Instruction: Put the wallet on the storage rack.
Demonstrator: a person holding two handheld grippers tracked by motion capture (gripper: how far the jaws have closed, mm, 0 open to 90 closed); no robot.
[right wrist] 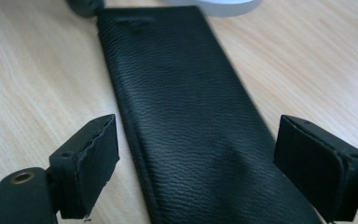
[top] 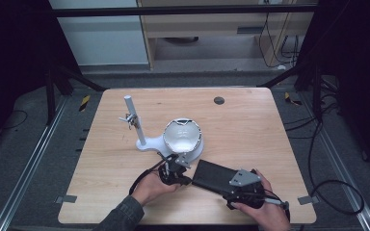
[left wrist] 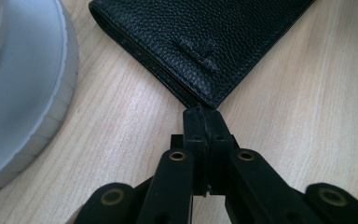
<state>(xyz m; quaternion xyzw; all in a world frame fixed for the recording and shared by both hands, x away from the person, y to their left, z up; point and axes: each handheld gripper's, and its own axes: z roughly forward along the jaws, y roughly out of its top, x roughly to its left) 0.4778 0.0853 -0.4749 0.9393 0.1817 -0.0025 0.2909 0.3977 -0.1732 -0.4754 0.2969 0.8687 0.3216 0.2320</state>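
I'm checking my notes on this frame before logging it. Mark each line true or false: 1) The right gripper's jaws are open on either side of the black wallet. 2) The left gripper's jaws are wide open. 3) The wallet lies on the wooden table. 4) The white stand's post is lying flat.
1) True: the right gripper is open astride the black wallet.
2) False: the left gripper is shut at the wallet's corner.
3) True: it rests on the wooden table.
4) False: the white stand has its post upright.
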